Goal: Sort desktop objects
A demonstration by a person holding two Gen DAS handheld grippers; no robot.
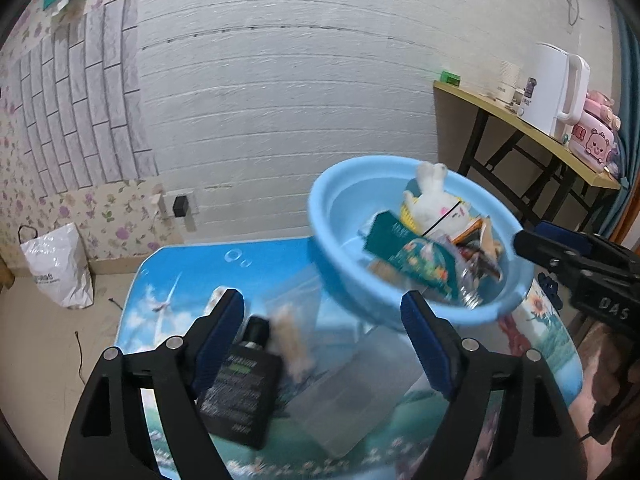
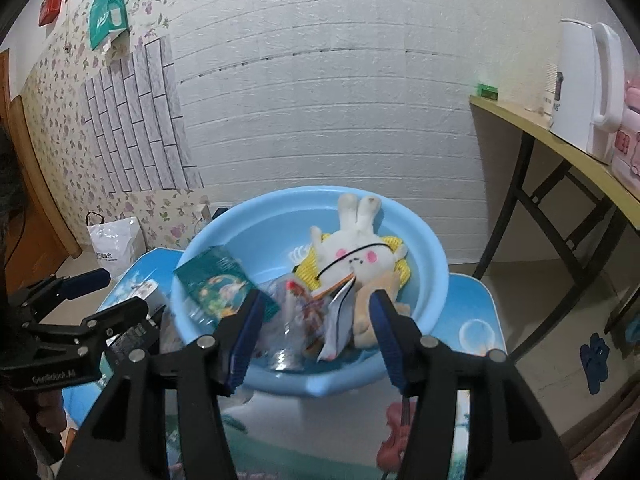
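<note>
A light blue basin (image 1: 340, 216) (image 2: 256, 232) is tilted, raised above the small picture-printed table (image 1: 192, 264) (image 2: 476, 320). It holds a white plush rabbit (image 1: 434, 200) (image 2: 356, 248), a dark green box (image 1: 420, 264) (image 2: 216, 280), snack packets and a clear bottle. A black bottle (image 1: 236, 392) and a blurred tan item (image 1: 292, 340) lie below on the table by a clear plastic bag (image 1: 344, 392). My left gripper (image 1: 322, 340) is open over them. My right gripper (image 2: 316, 336) stands open around the basin's near rim; whether it touches is unclear.
A wooden side table (image 1: 520, 124) (image 2: 560, 152) at right carries a white kettle (image 1: 556, 88) (image 2: 588, 88) and pink boxes. A white plastic bag (image 1: 56, 268) (image 2: 116, 244) stands on the floor by the floral wall. Blue slippers (image 2: 596, 360) lie on the floor.
</note>
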